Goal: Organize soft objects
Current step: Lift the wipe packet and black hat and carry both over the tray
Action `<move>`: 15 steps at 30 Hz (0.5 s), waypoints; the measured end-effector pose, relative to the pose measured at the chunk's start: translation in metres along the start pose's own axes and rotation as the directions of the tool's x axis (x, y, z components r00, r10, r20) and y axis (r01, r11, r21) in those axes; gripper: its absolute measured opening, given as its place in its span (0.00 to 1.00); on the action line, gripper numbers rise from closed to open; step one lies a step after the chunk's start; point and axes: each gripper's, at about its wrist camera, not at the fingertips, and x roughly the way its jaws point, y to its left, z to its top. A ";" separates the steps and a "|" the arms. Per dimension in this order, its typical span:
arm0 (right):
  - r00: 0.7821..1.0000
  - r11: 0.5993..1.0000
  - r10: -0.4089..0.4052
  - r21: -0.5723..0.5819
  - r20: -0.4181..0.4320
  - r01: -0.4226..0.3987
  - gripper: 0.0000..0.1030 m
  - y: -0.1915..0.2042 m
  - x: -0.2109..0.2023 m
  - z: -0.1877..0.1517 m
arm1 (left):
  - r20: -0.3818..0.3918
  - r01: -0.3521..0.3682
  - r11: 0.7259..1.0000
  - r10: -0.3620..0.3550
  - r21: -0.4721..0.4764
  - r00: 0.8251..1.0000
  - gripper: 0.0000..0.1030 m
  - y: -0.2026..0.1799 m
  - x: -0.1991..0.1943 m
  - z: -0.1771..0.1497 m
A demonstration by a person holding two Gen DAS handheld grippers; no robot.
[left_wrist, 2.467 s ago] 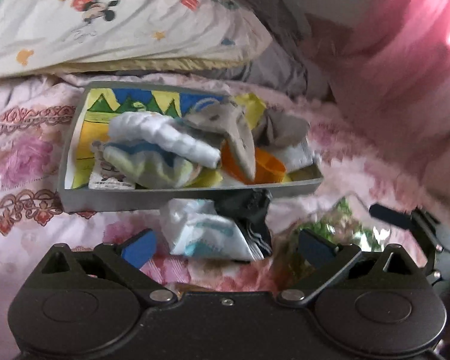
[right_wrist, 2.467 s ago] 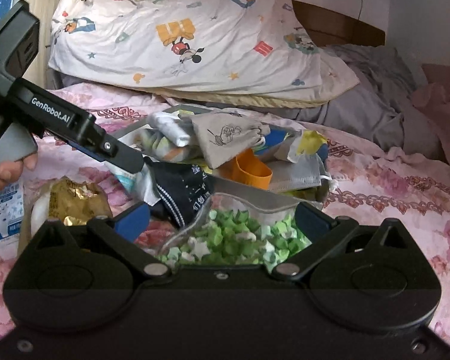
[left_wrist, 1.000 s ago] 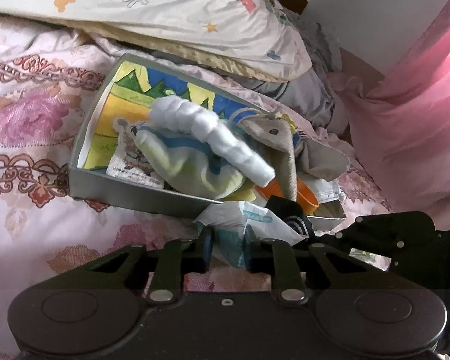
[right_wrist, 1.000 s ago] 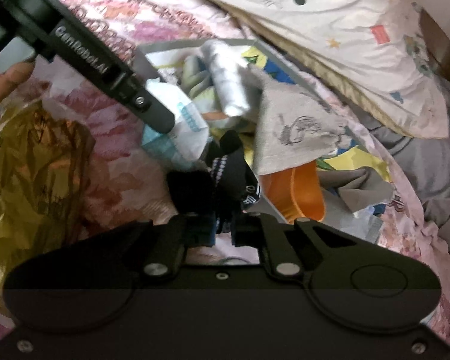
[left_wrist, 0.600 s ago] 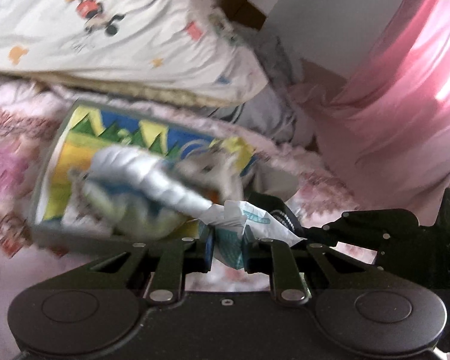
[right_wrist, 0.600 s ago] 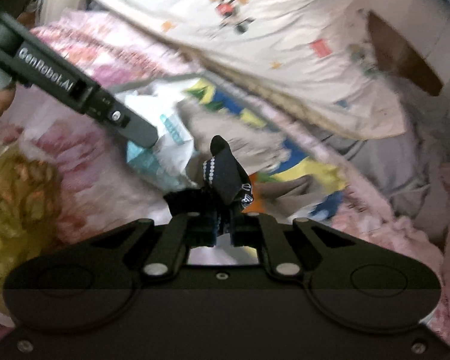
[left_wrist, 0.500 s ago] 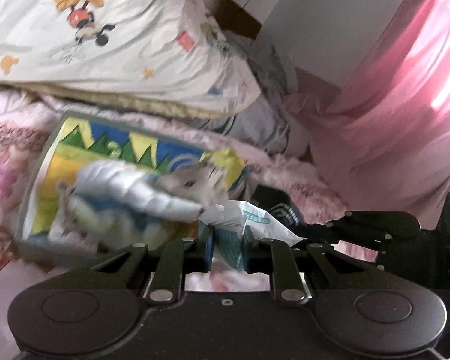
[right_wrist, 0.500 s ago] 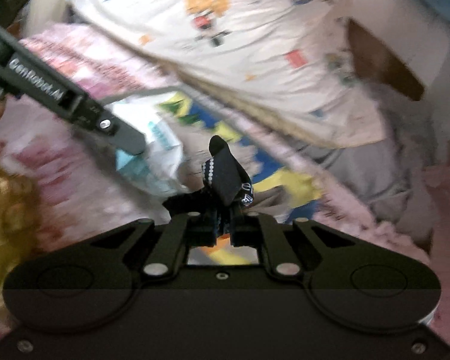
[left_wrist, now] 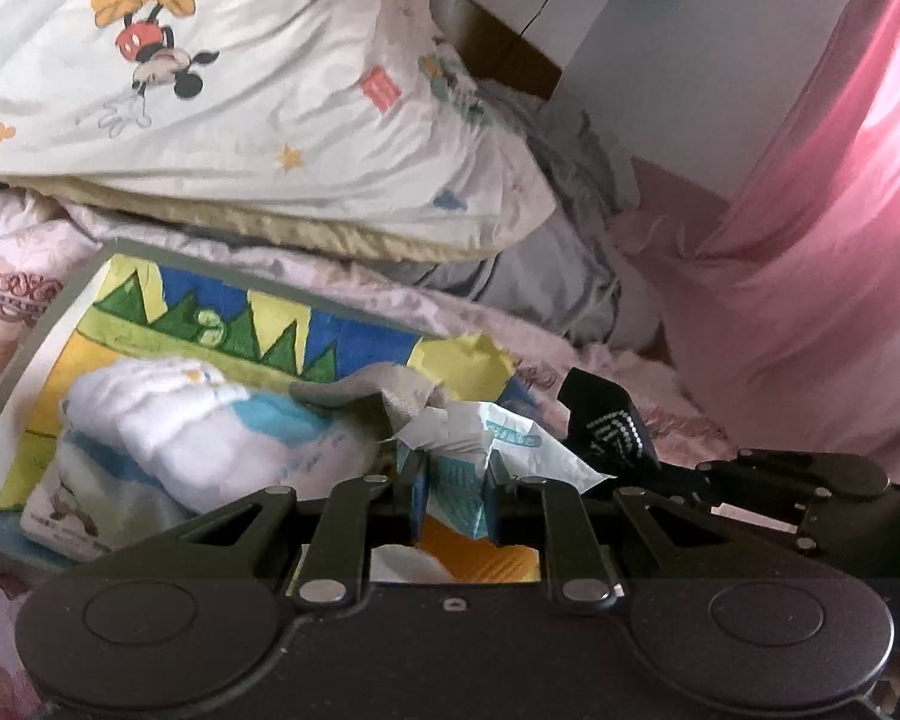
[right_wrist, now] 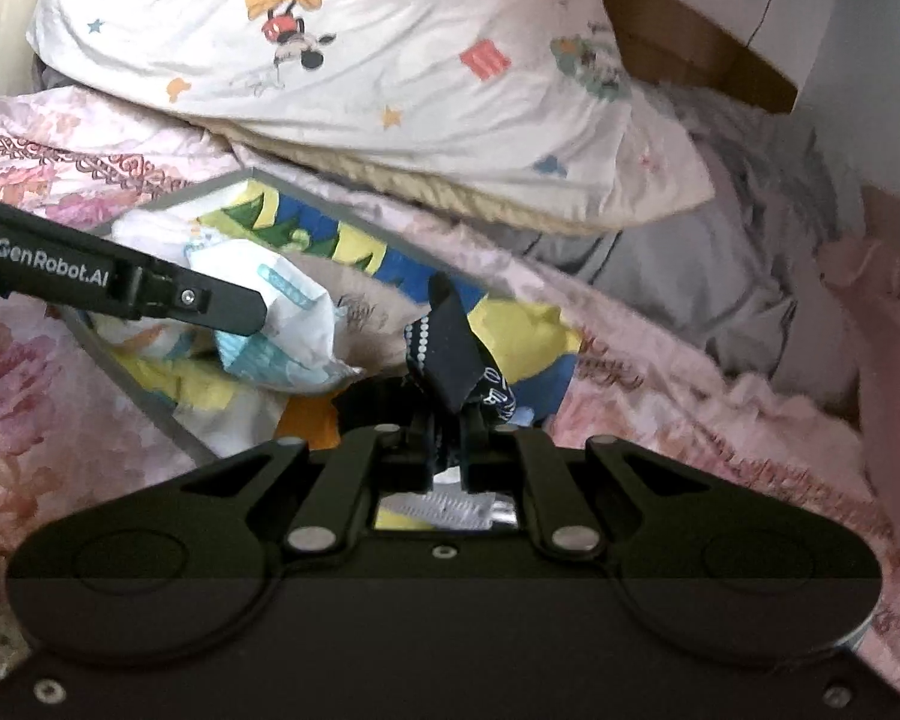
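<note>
My left gripper (left_wrist: 453,495) is shut on a white and teal crinkly packet (left_wrist: 480,444), held above the grey-rimmed tray (left_wrist: 30,354) with its colourful printed base. My right gripper (right_wrist: 447,450) is shut on a black sock with white dots (right_wrist: 450,342), raised over the tray's right part (right_wrist: 306,186). In the right wrist view the left gripper's arm (right_wrist: 120,288) reaches in from the left with the packet (right_wrist: 282,318). The sock (left_wrist: 606,426) and right gripper arm (left_wrist: 780,480) show at right in the left wrist view. A white rolled cloth (left_wrist: 210,438) and grey cloth (left_wrist: 378,396) lie in the tray.
A cartoon-print pillow (left_wrist: 240,90) lies behind the tray on a pink floral bedspread (right_wrist: 660,408). Grey bedding (right_wrist: 720,276) is bunched at the back right. A pink curtain (left_wrist: 822,240) hangs at right. An orange item (right_wrist: 306,420) sits low in the tray.
Both grippers closed on their items on the bedspread, then lifted and carried them forward over the tray. The bag of green stars and the gold packet are no longer in view.
</note>
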 end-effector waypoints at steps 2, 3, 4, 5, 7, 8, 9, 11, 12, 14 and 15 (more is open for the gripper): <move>1.000 1.000 0.018 0.013 -0.026 -0.017 0.02 0.000 0.007 -0.007 | -0.019 -0.010 1.000 0.010 0.014 1.000 0.19 -0.001 0.004 -0.003; 0.999 1.000 0.026 0.013 -0.039 -0.026 0.02 0.001 0.009 -0.009 | -0.031 -0.014 1.000 0.015 0.019 0.999 0.19 -0.001 0.006 -0.005; 0.998 0.999 0.037 0.013 -0.052 -0.036 0.02 0.002 0.011 -0.011 | -0.043 -0.019 1.000 0.020 0.024 0.999 0.19 -0.001 0.008 -0.006; 0.997 0.999 0.046 0.014 -0.064 -0.045 0.02 0.001 0.013 -0.012 | -0.055 -0.023 0.999 0.025 0.030 0.998 0.19 -0.001 0.011 -0.008; 0.994 0.998 0.059 0.012 -0.092 -0.059 0.03 0.001 0.018 -0.015 | -0.082 -0.033 0.999 0.036 0.037 0.996 0.18 -0.001 0.015 -0.012; 0.993 0.998 0.064 0.016 -0.102 -0.063 0.03 0.001 0.022 -0.018 | -0.094 -0.036 0.999 0.040 0.040 0.995 0.18 -0.001 0.017 -0.014; 0.992 0.998 0.068 0.022 -0.108 -0.066 0.03 0.001 0.023 -0.019 | -0.107 -0.042 0.998 0.046 0.044 0.993 0.18 -0.001 0.019 -0.016; 0.990 0.997 0.075 0.037 -0.121 -0.071 0.03 0.001 0.020 -0.021 | -0.126 -0.050 0.997 0.056 0.054 0.990 0.18 -0.001 0.022 -0.019; 0.989 0.996 0.079 0.045 -0.125 -0.073 0.03 0.001 0.021 -0.023 | -0.131 -0.054 0.997 0.062 0.060 0.989 0.18 -0.002 0.022 -0.021; 0.987 0.995 0.087 0.061 -0.133 -0.079 0.03 0.000 0.021 -0.025 | -0.143 -0.058 0.996 0.067 0.068 0.987 0.18 -0.003 0.024 -0.022; 0.987 0.994 0.091 0.070 -0.134 -0.082 0.04 -0.001 0.021 -0.026 | -0.145 -0.059 0.996 0.069 0.070 0.987 0.18 -0.004 0.025 -0.022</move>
